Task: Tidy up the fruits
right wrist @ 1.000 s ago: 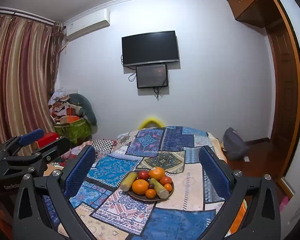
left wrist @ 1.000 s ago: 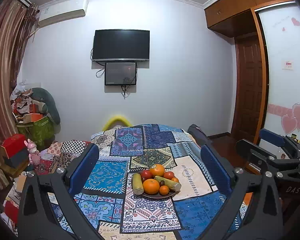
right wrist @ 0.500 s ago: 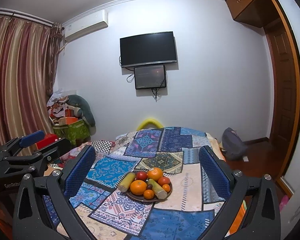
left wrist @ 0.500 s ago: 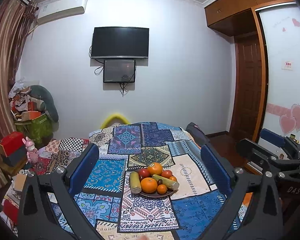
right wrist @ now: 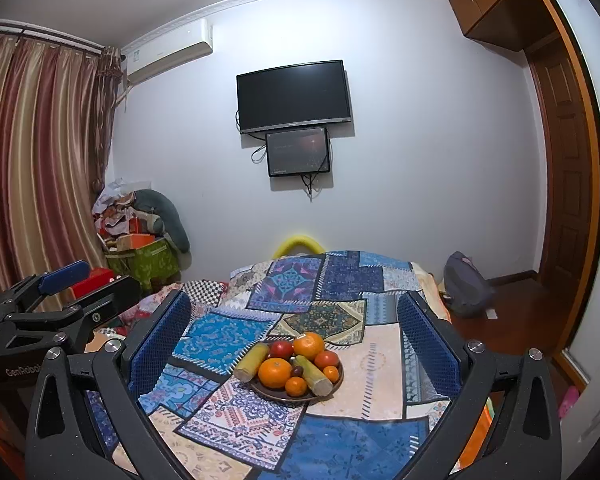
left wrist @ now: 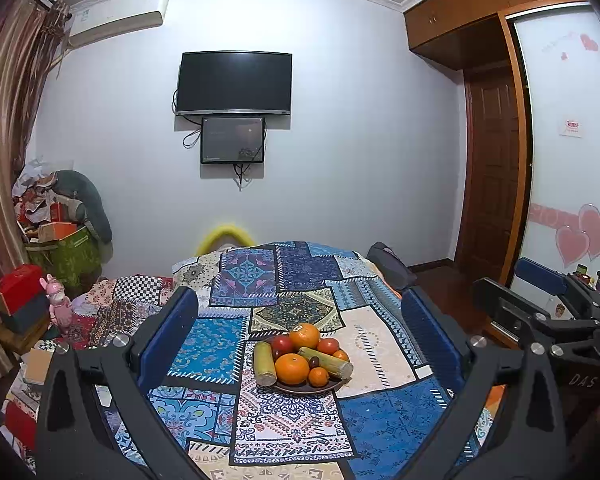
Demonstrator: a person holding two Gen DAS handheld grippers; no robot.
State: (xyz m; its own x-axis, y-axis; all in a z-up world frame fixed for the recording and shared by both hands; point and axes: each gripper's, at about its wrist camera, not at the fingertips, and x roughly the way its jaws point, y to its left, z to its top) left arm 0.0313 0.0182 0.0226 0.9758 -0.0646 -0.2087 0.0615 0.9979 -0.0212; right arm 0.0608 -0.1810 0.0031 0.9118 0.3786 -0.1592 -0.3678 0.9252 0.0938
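Left gripper (left wrist: 300,332) and right gripper (right wrist: 296,332), both spread wide and holding nothing, hover apart from the fruit plate (left wrist: 300,389) resting on the patchwork cloth (left wrist: 292,420).

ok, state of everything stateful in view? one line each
left gripper: open, nothing between its fingers, held above the cloth
right gripper: open, nothing held
plate: on the patchwork cloth, piled with fruit
top orange: uppermost on the pile
sugarcane pieces: lying on the plate among the fruit
TV: screen dark
small screen: faint glow, content unreadable
door: shut
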